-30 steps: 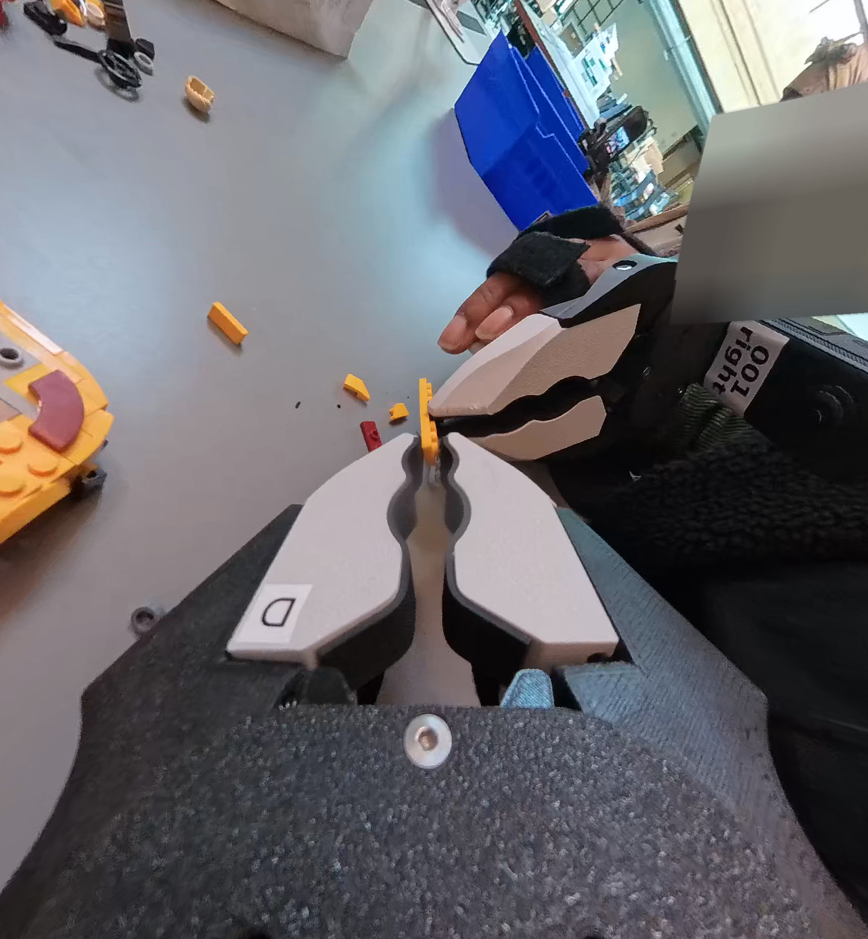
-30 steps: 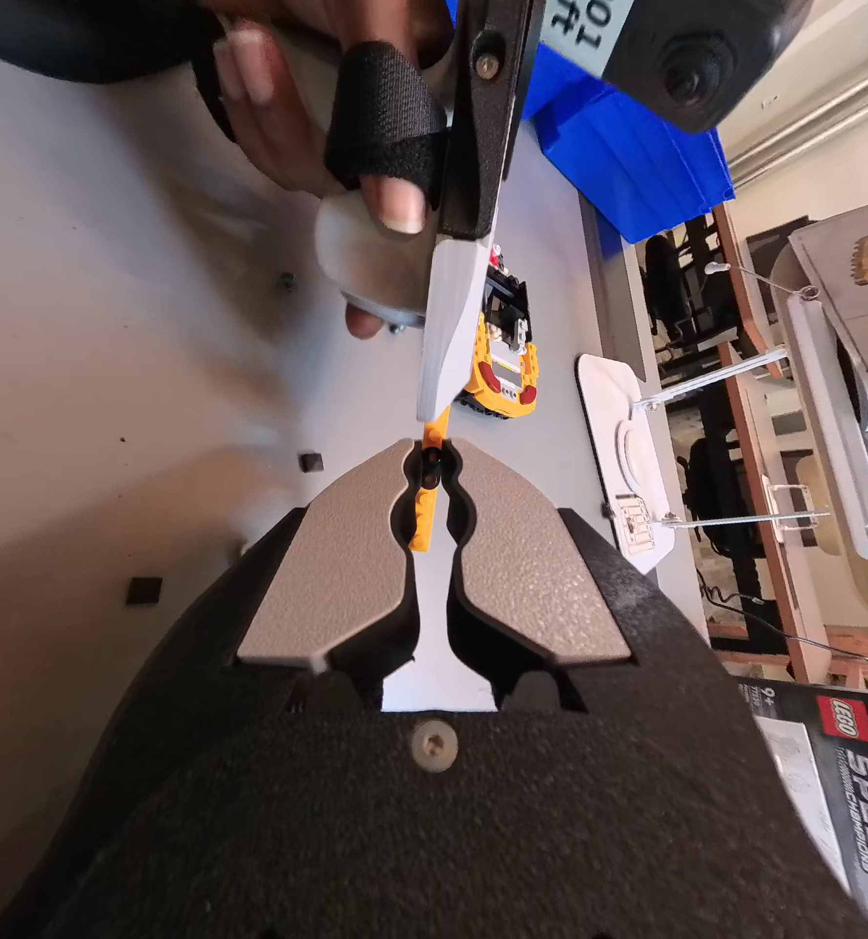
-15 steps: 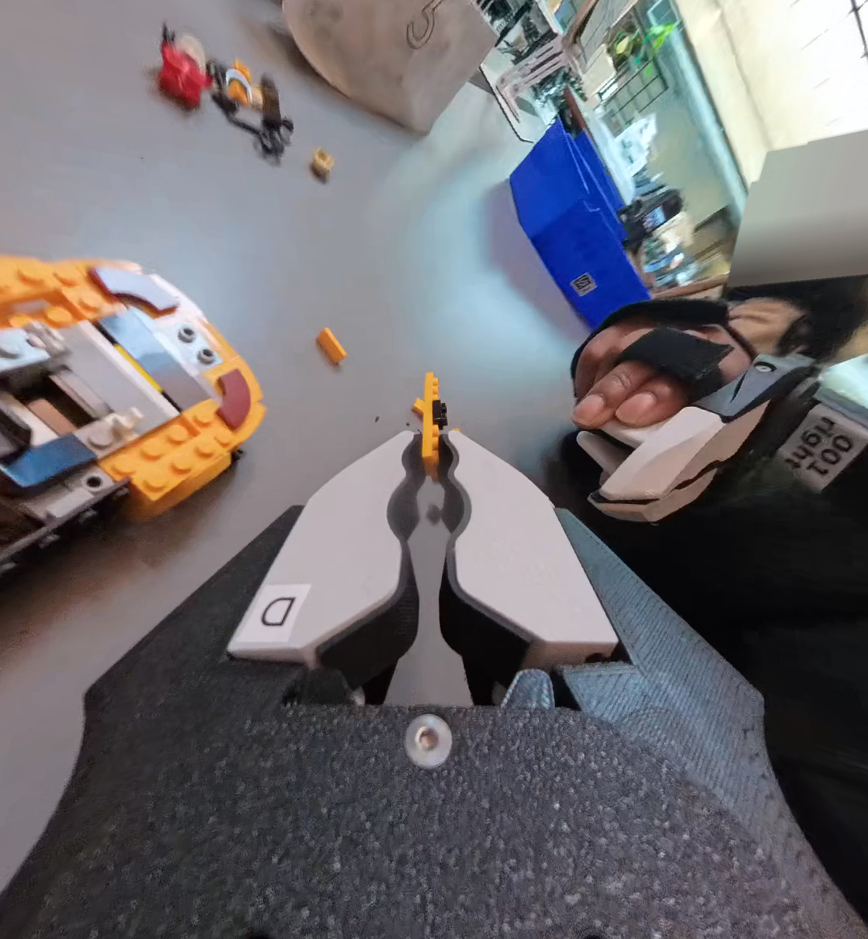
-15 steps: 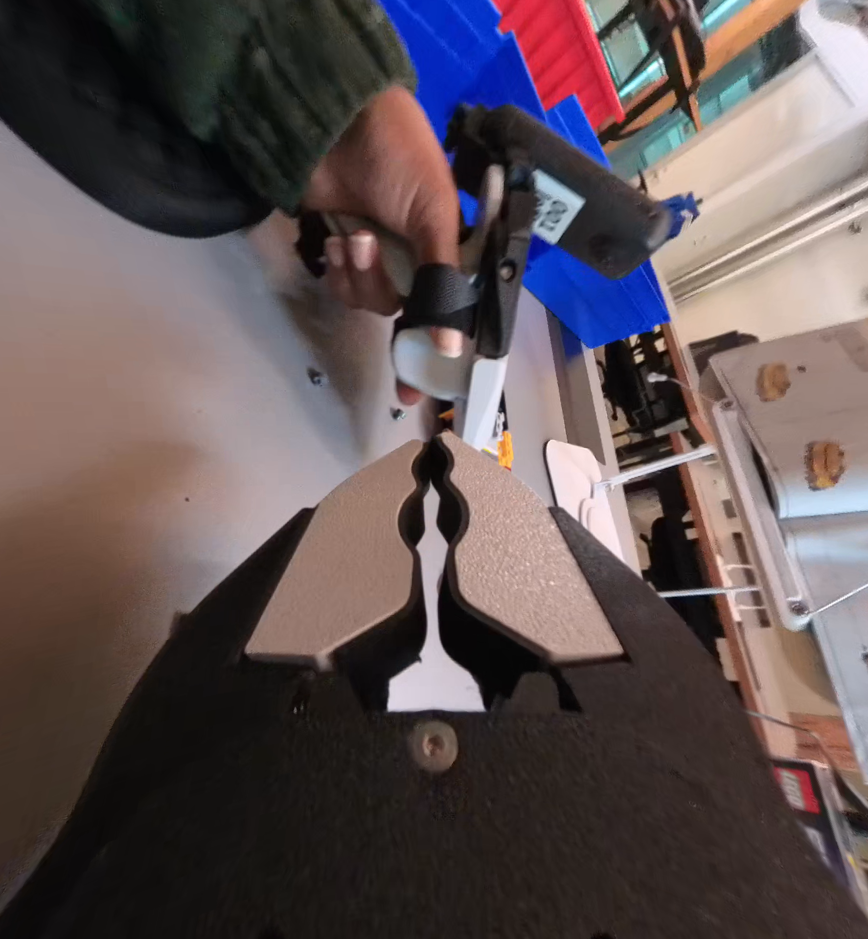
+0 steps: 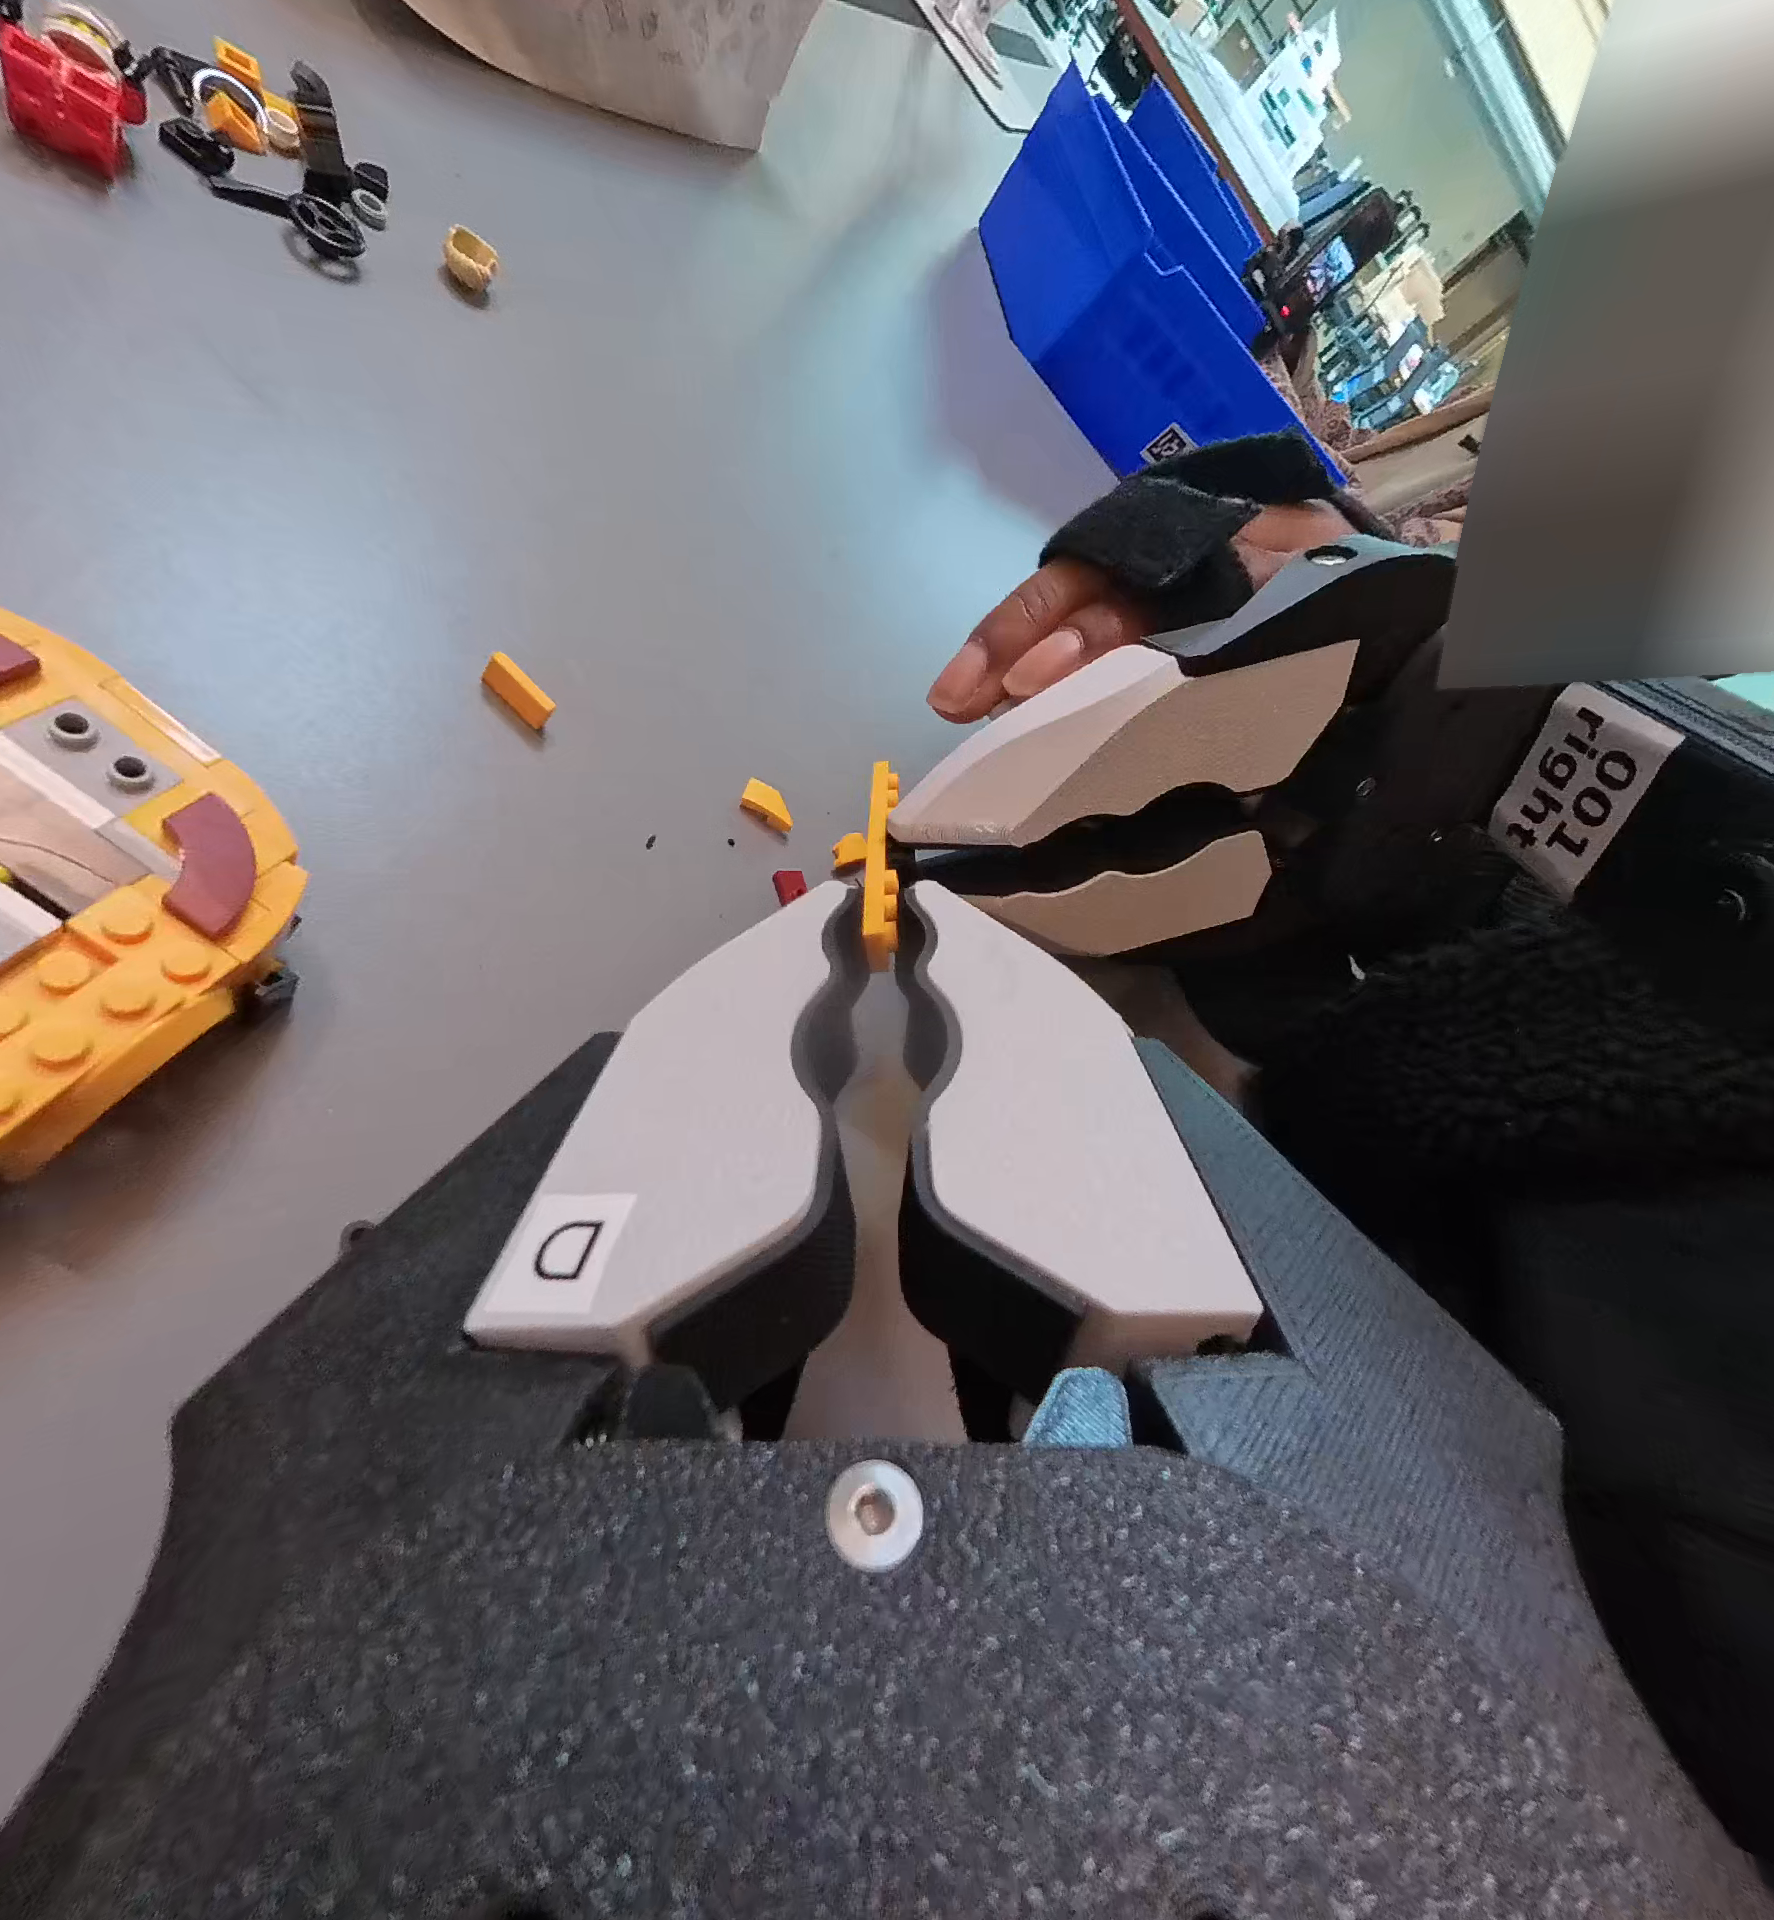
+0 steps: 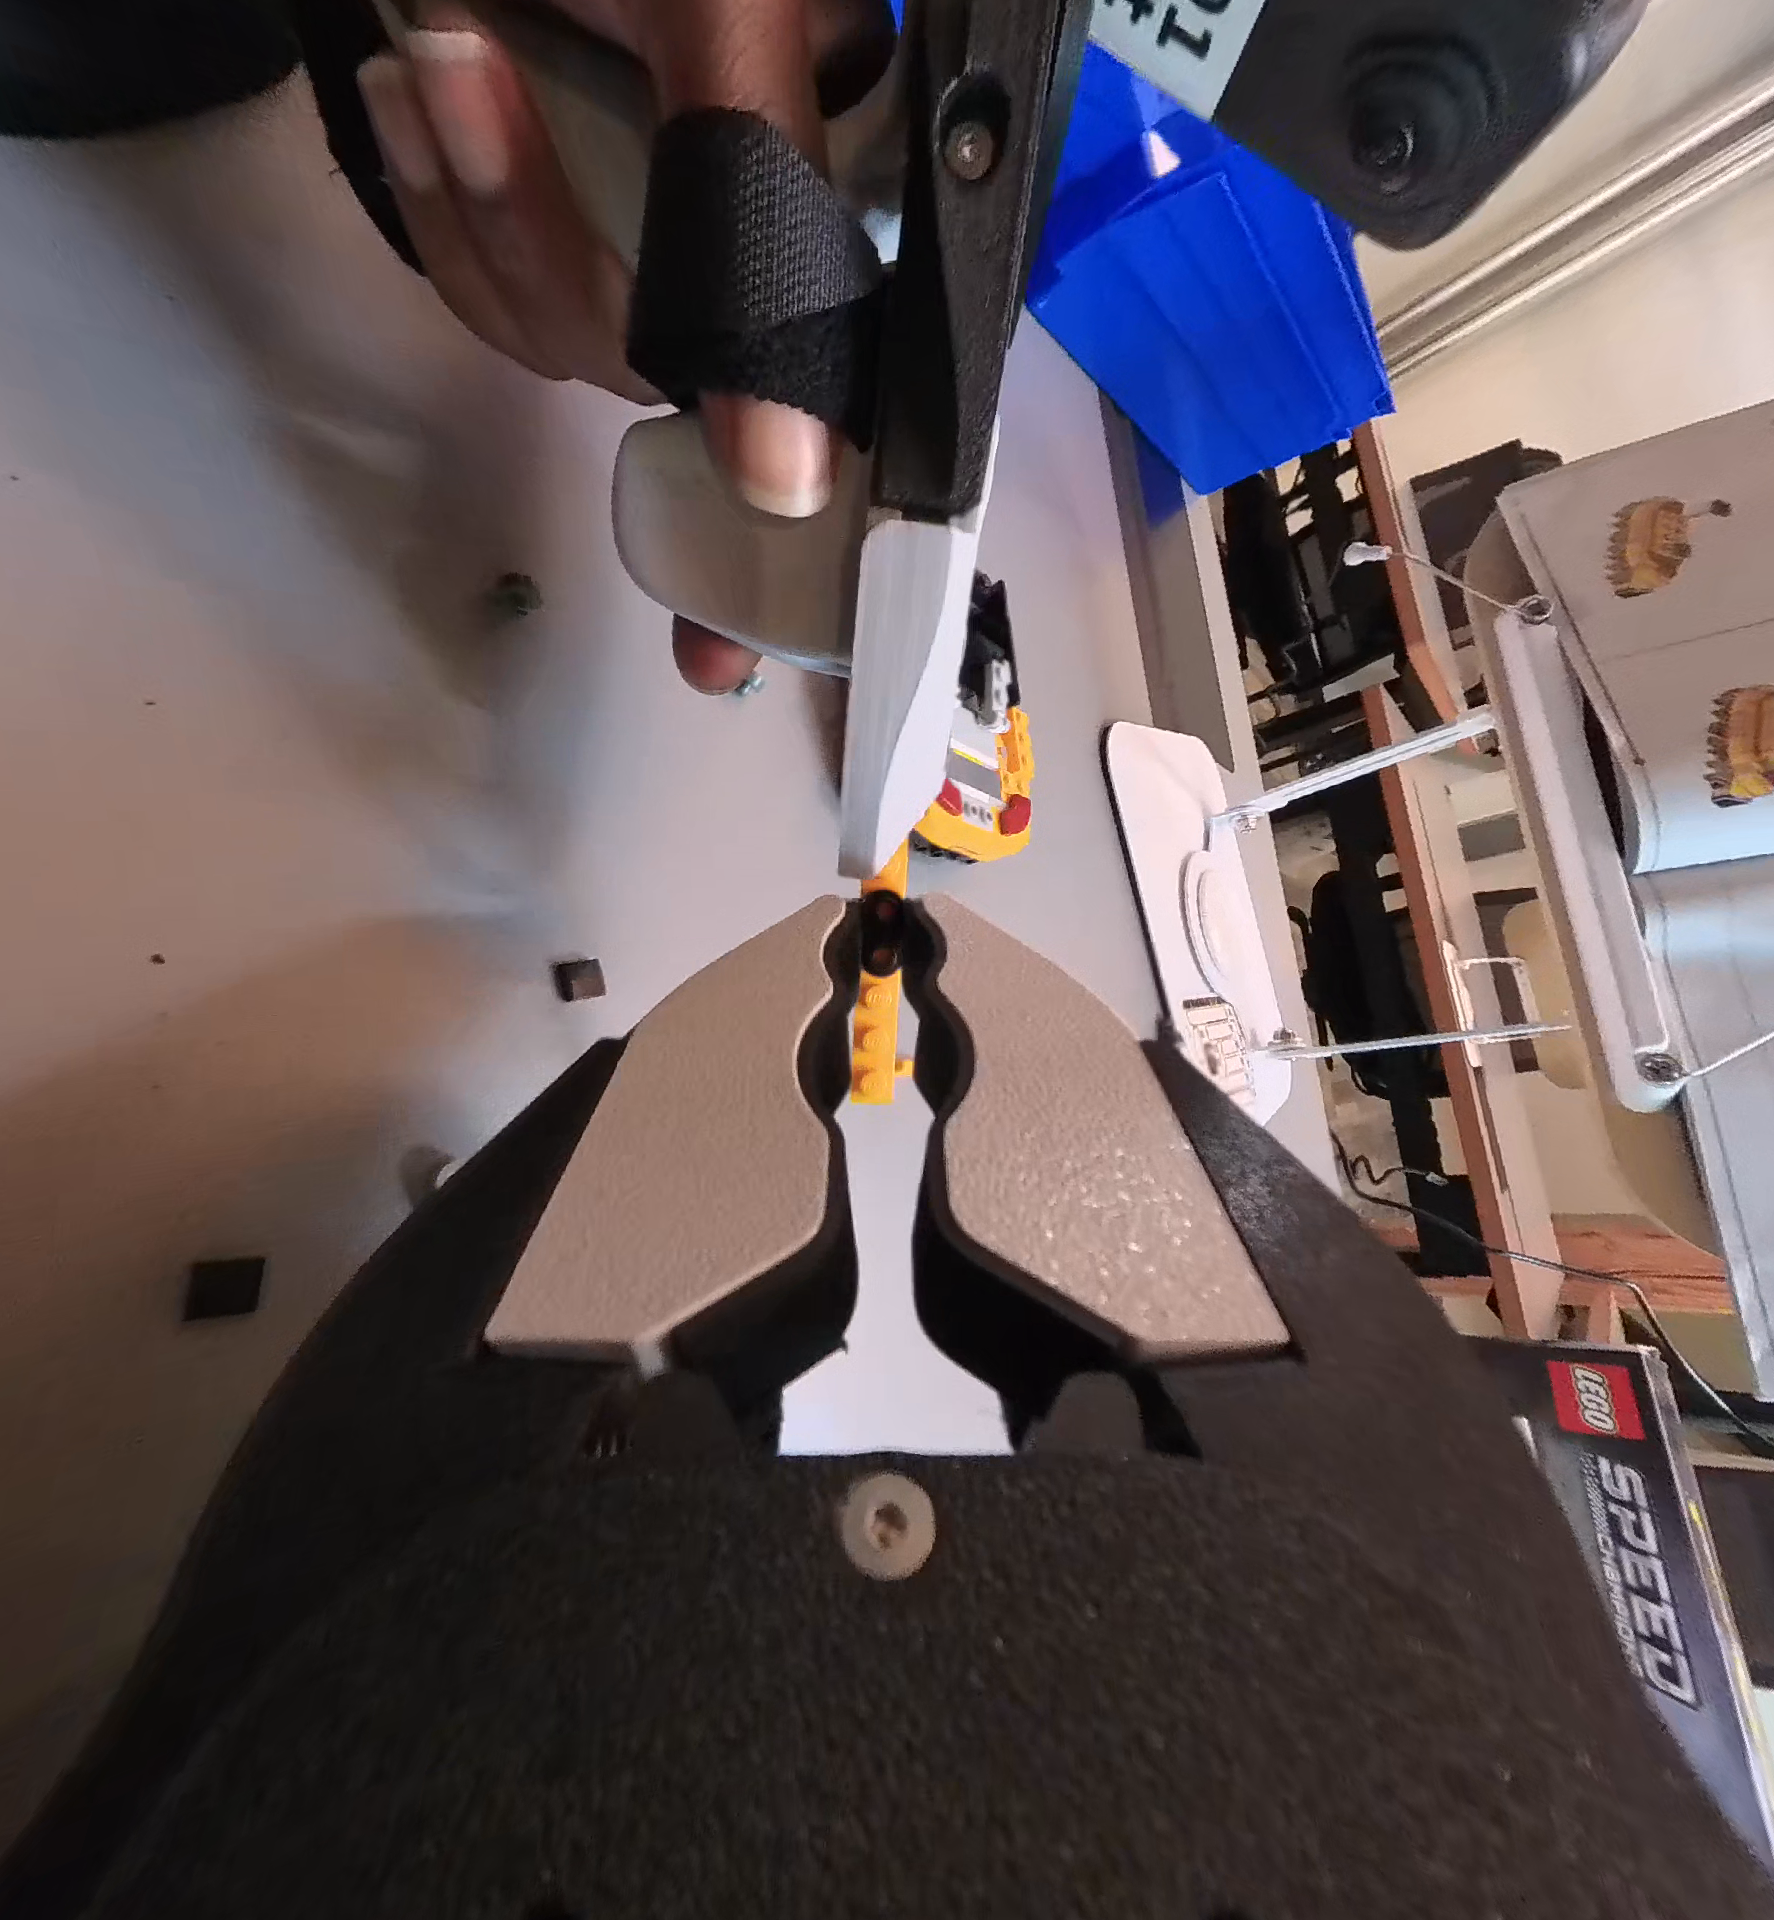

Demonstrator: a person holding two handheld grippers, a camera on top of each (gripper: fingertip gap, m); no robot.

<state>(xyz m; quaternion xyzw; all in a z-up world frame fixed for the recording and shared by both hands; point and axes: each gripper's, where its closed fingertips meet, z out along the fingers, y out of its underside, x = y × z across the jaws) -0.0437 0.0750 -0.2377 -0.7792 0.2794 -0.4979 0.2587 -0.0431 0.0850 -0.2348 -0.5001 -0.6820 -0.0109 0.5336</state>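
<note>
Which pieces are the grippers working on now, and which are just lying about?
In hand: yellow plate, pinched by left gripper; small black piece, gripped by right gripper, against the plate.

Lying about: yellow car model, loose yellow bits, red piece, blue bins, far parts pile.

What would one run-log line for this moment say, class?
left gripper: shut on yellow plate | right gripper: shut on black piece against plate | table: loose bricks
</note>
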